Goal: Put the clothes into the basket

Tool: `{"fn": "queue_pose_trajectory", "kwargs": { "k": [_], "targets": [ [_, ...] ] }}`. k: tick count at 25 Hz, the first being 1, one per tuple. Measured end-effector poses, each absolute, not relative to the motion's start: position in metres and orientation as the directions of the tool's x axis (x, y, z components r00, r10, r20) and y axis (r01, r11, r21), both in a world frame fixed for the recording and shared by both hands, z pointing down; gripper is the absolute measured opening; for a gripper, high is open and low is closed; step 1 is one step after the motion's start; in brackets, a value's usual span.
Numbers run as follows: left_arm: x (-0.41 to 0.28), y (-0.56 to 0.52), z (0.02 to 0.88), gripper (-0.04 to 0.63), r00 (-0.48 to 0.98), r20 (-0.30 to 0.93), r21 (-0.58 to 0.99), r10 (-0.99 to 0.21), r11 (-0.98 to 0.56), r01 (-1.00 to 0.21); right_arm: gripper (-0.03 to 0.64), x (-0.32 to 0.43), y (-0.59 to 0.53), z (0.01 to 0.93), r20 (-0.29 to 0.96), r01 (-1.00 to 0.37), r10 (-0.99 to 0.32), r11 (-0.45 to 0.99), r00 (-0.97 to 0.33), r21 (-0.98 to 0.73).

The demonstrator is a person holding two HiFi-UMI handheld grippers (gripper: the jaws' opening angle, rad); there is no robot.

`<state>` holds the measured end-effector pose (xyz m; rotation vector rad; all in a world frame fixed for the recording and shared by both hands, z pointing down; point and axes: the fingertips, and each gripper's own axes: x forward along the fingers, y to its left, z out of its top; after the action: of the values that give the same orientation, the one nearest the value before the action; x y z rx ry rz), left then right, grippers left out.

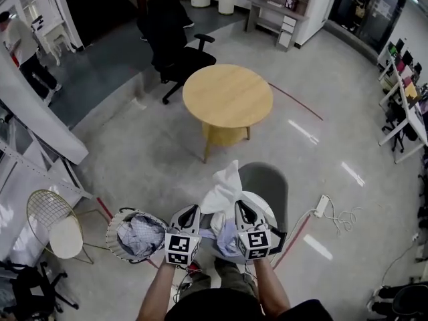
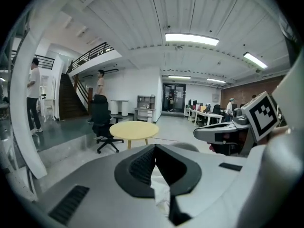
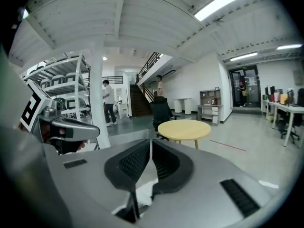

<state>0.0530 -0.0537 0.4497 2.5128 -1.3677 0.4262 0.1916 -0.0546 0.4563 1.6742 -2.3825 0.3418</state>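
Note:
My left gripper (image 1: 190,210) and right gripper (image 1: 241,206) sit side by side low in the head view, each shut on the same white garment (image 1: 225,182). The garment rises in a peak between and beyond them. The left gripper view shows closed jaws with white cloth (image 2: 159,192) pinched under them, and the right gripper view shows the same white cloth (image 3: 142,192). The wire basket (image 1: 114,230) stands on the floor just left of the left gripper, with a checked garment (image 1: 139,233) inside. A pale blue garment (image 1: 227,238) lies on the grey chair (image 1: 270,184) under the grippers.
A round wooden table (image 1: 227,95) stands ahead, with a black office chair (image 1: 179,60) behind it. A gold wire chair (image 1: 55,225) is at the left beside white shelving (image 1: 40,159). A power strip with its cable (image 1: 322,206) lies on the floor to the right. People stand far off.

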Motion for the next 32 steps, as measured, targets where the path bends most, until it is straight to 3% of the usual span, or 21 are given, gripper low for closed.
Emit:
{"fn": "queue_pose_trajectory", "kwargs": {
  "k": [11, 32],
  "targets": [
    [0.109, -0.092, 0.511, 0.008, 0.529, 0.461, 0.114, -0.713, -0.543, -0.832, 0.04, 0.239, -0.085, 0.525, 0.407, -0.941, -0.849, 0.318, -0.338, -0.118],
    [0.132, -0.132, 0.645, 0.008, 0.485, 0.622, 0.178, -0.615, -0.492, -0.852, 0.04, 0.249, -0.137, 0.668, 0.56, -0.911, -0.721, 0.363, -0.408, -0.197]
  ]
}}
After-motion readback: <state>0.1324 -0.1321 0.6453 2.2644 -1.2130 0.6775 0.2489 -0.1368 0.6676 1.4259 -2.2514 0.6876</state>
